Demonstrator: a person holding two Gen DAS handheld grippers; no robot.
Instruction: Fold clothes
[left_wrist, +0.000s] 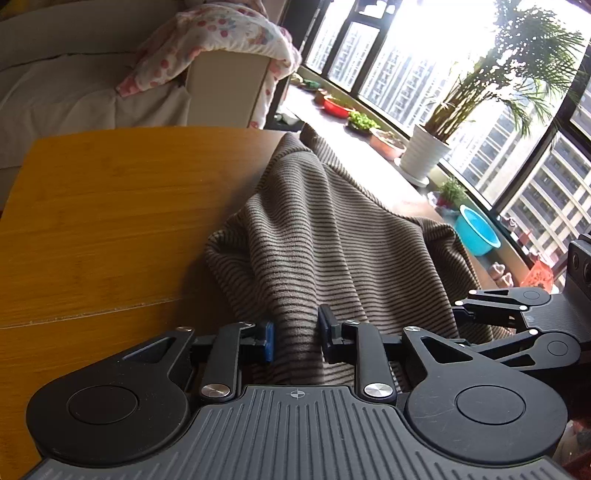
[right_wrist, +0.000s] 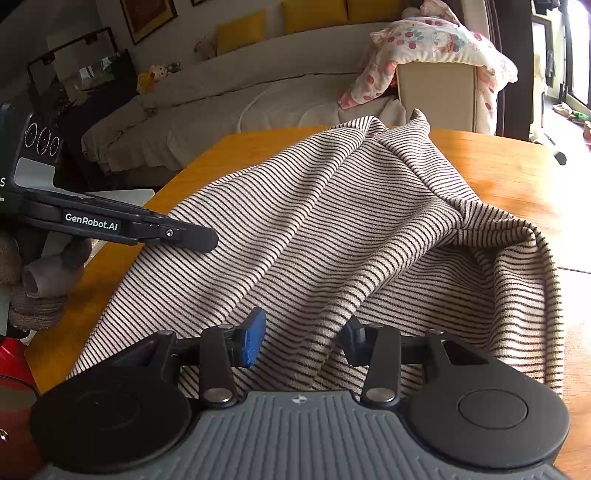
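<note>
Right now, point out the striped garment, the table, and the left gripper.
striped garment (right_wrist: 314, 221): right wrist view, middle of its spread cloth.
table (left_wrist: 110, 206): left wrist view, bare wood.
left gripper (left_wrist: 295, 336): left wrist view, midway between its fingertips.

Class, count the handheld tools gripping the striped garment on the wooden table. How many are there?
2. The left tool pinches a raised fold at the near edge of the striped garment. The right tool pinches another fold to its right. None appears hidden.

Blown-out window (left_wrist: 424, 48) glare; sharp frames, perhaps edge-warped.
</note>
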